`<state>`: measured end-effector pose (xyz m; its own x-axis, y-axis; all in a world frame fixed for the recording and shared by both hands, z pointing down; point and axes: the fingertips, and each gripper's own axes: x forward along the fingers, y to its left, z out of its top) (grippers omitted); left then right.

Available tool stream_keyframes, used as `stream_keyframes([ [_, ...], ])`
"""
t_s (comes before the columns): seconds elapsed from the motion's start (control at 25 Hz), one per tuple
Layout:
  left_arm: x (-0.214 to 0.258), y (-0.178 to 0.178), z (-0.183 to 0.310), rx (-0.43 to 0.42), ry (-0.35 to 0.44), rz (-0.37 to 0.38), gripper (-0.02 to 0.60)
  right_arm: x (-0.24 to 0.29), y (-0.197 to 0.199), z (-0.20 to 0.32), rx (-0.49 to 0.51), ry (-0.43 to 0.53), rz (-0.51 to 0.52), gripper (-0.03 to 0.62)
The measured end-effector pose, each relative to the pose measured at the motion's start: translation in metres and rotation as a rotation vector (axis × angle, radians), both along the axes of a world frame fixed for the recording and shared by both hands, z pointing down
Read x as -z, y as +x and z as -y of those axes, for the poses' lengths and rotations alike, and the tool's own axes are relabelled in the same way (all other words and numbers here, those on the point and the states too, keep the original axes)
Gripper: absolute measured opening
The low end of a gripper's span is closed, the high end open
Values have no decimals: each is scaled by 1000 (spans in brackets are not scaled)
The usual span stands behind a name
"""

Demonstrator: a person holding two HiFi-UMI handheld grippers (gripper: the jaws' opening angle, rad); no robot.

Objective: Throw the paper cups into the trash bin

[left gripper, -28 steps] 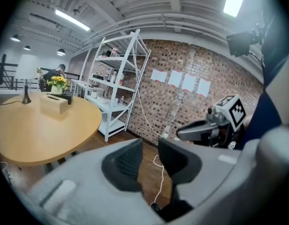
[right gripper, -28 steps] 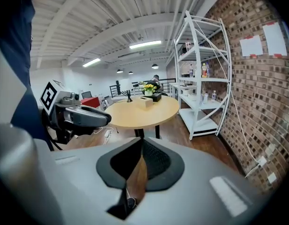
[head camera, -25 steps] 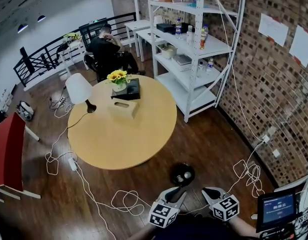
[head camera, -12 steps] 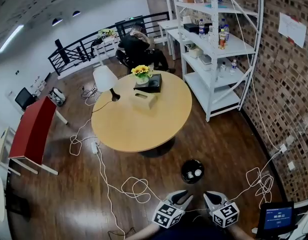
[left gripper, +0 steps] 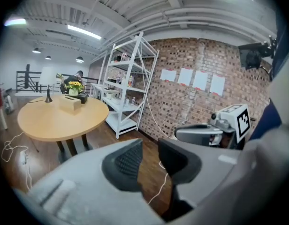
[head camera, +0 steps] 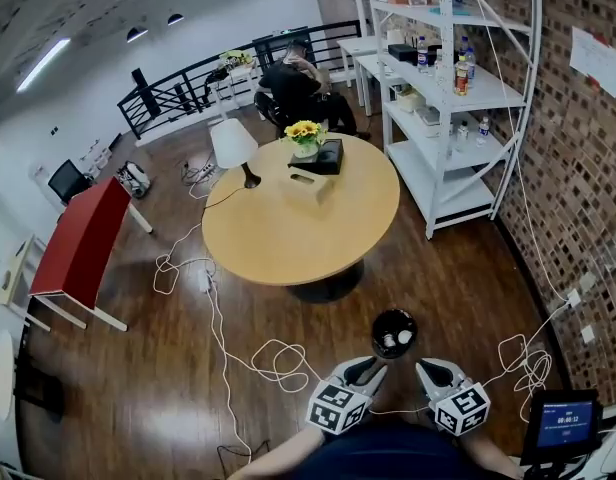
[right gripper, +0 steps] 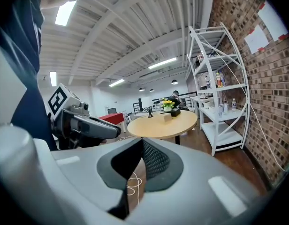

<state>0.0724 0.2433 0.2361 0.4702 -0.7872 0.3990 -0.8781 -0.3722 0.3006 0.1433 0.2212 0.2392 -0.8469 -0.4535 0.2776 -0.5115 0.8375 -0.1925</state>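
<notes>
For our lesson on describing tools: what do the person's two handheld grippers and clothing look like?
The left gripper and right gripper share light grey plastic bodies, black ribbed pads and a white cube with black square markers. The person wears a dark navy top.

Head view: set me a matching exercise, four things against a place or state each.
Things:
1 trash bin
2 tissue box
3 red desk
4 bottles

Places or states:
a on the white shelf
b on the round table
c at the room's far left
d holds white cups

Pairs: 1-d; 2-b; 3-c; 4-a
</notes>
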Motion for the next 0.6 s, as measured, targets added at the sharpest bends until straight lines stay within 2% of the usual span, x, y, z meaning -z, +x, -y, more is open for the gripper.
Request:
stream_keyframes([
  [0.08,9,-12,2,13,27,3,106,10,-8,1,-14,4,20,11],
  [0.2,7,-23,-3,19,22,-3,106,17,-15,0,-29,23,7,11],
  [0.6,-4,-21,-17,-80,-23,4,106,13,-12,-12,-128,-42,11,11],
])
